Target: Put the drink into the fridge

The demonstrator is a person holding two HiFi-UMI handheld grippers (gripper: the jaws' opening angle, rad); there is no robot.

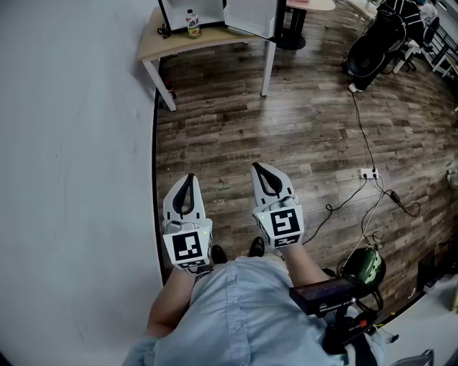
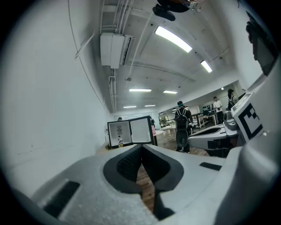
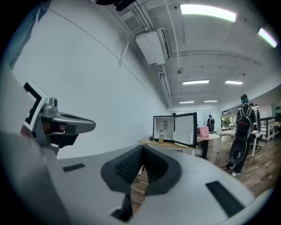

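A white wall (image 1: 71, 179) fills the left half of the head view, and a dark wood floor (image 1: 286, 129) takes up the rest. At the top edge of that view, a pale table (image 1: 154, 46) stands against the wall. On it sits a small fridge (image 1: 207, 8) with its door (image 1: 250, 18) swung wide open to the right. Both gripper views show the same fridge (image 2: 119, 134) (image 3: 164, 128) small, near the middle of the frame, white inside and apparently bare.

Low in the head view the left gripper (image 1: 189, 179) and the right gripper (image 1: 259, 169) are held side by side above the floor, pointing level towards the table. Each one's own view shows its jaws clenched tip to tip, with only floor visible through the gap behind the pads and nothing held.

The drink (image 1: 192, 23) is a small bottle with a white cap and a yellowish label. It stands upright on the table, just in front of the open fridge and left of the door. It looks light and fairly stiff, though I cannot tell plastic from glass. The sides are likely smooth and it is narrow, so a nudge near the cap could tip it. The safest hold is probably across the labelled body at mid height.

From the jaws the drink (image 2: 119, 141) (image 3: 161, 136) lies well apart, straight ahead, just above the tips in both gripper views, so both would have to open before reaching it
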